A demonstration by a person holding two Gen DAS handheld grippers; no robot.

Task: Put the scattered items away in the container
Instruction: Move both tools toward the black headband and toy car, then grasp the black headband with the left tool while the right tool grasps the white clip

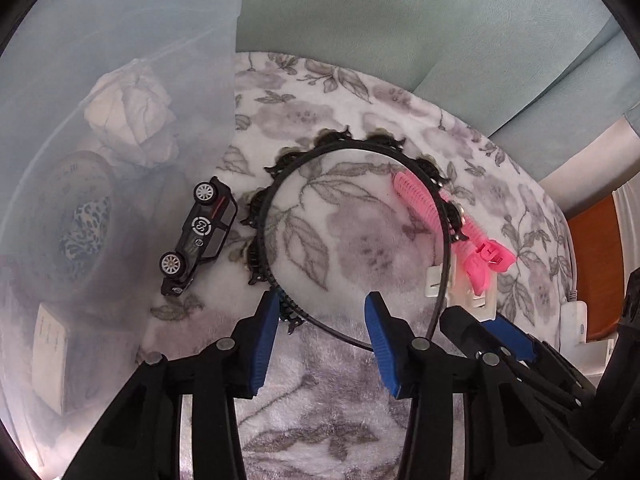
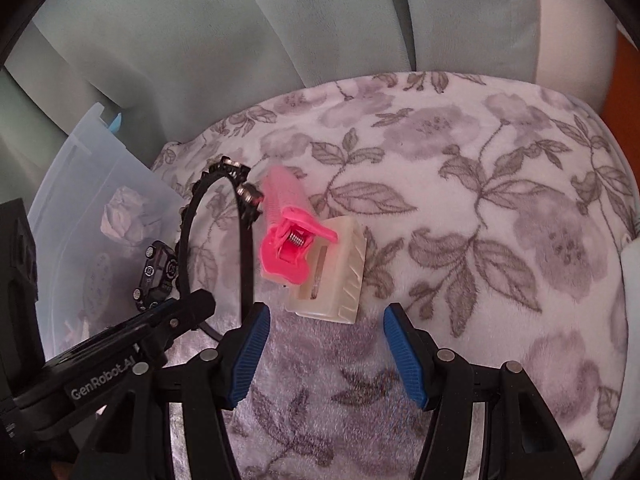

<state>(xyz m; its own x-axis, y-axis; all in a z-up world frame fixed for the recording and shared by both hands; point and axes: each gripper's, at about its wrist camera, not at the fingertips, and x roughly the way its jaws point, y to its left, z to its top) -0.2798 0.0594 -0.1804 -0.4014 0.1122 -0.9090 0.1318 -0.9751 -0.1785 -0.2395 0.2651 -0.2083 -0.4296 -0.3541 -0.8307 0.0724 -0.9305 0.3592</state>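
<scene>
Peering through the clear container point(image 1: 120, 60), I see only blurred shapes inside. My left claw point(image 1: 320, 340) stands part open astride the black headband point(image 1: 360, 152) on the floral blanket point(image 2: 480, 200), pads not pressing; my right claw point(image 2: 328, 356) gapes empty near the pink clip point(image 2: 288, 240) — toy car point(image 1: 200, 232) beside the container wall.

Left tongs point(image 1: 320, 320) straddle the black headband point(image 1: 280, 216).

White plush blanket printed with grey flowers point(image 2: 460, 184) covers the surface. Pale green upholstered cushions point(image 2: 240, 40) behind it. Orange-brown wooden panel point(image 1: 592, 264) at right edge.
</scene>
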